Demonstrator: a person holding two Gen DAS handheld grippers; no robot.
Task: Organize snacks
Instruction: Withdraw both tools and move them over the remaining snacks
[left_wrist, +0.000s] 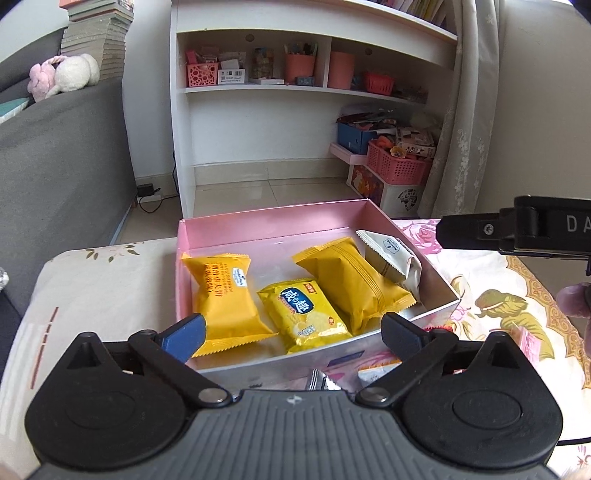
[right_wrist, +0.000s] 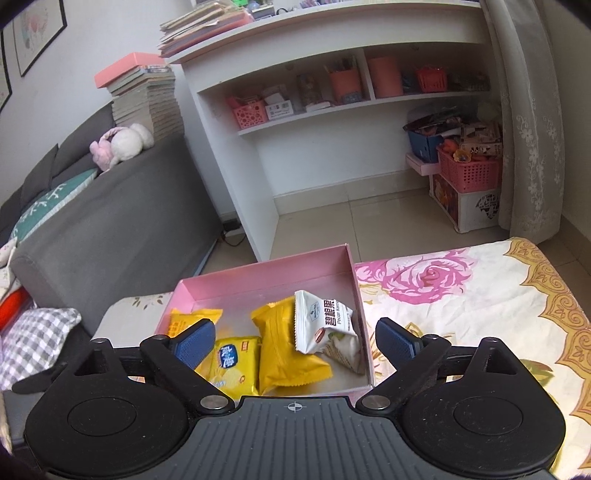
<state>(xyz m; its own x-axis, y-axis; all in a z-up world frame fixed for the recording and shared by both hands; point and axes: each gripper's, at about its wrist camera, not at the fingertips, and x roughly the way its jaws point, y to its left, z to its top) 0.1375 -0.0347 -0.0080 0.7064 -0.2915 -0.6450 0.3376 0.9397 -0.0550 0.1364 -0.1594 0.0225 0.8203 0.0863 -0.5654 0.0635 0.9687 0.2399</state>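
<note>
A shallow pink box (left_wrist: 273, 218) stands on a floral cloth. Inside lie an orange pack (left_wrist: 225, 295) at the left, a small yellow cracker pack (left_wrist: 304, 317), a second orange pack (left_wrist: 354, 284) and a white pack (left_wrist: 391, 254) leaning on the right wall. My left gripper (left_wrist: 291, 325) hovers open over the box's near edge, with nothing pinched between its jaws. The right wrist view shows the same box (right_wrist: 266, 273), the white pack (right_wrist: 321, 321) and the orange pack (right_wrist: 284, 350). My right gripper (right_wrist: 293, 332) is open above them, holding nothing.
Loose packs (left_wrist: 376, 373) lie in front of the box, partly hidden by the left gripper. The floral cloth (right_wrist: 461, 295) spreads to the right. A grey sofa (left_wrist: 66, 155) stands left, a white shelf unit (left_wrist: 258, 110) behind, and a pink basket (left_wrist: 395, 166) on the floor.
</note>
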